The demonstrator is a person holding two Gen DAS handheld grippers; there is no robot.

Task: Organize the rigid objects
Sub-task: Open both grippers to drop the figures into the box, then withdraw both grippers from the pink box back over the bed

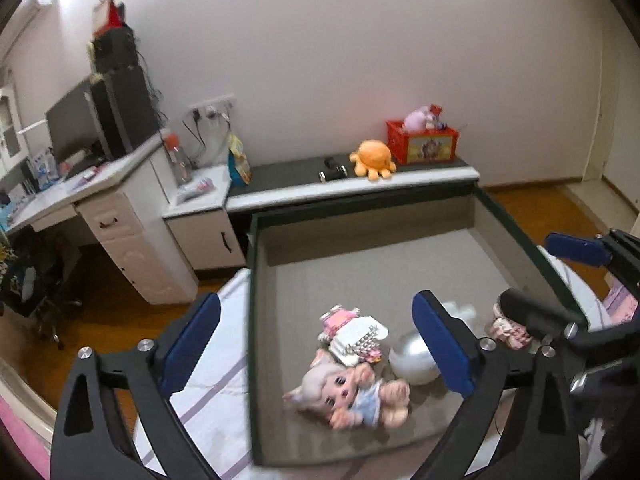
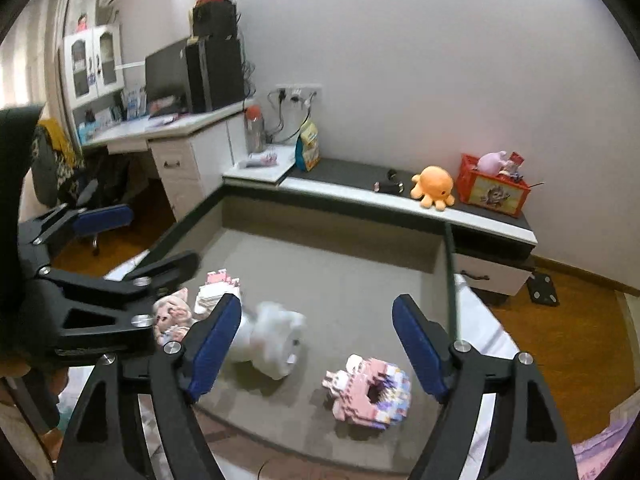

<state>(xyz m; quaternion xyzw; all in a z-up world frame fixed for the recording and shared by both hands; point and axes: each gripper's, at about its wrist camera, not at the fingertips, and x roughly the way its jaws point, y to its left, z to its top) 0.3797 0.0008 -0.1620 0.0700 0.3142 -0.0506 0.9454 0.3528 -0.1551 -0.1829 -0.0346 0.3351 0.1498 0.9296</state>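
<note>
In the lower half of both views lies a grey tray [image 1: 400, 272] with a dark rim, and the toys lie on its floor. In the left wrist view the left gripper [image 1: 316, 344] fills the bottom of the frame with its blue pads wide apart and nothing between them; below it, at lower centre, a doll [image 1: 352, 396] lies on its back, touching a white block toy [image 1: 356, 336] just above it and a white vase [image 1: 412, 364] to its right. The right gripper [image 2: 316, 344] is also wide open and holds nothing. In the right wrist view the vase [image 2: 272, 344] lies on its side, blurred, near the left pad, and a pink block toy [image 2: 368, 392] lies at lower centre between the pads, apart from the vase. At the upper right of both frames an orange octopus [image 2: 434, 190] sits on a bench [image 2: 400, 200] beside a red box [image 2: 496, 190].
</note>
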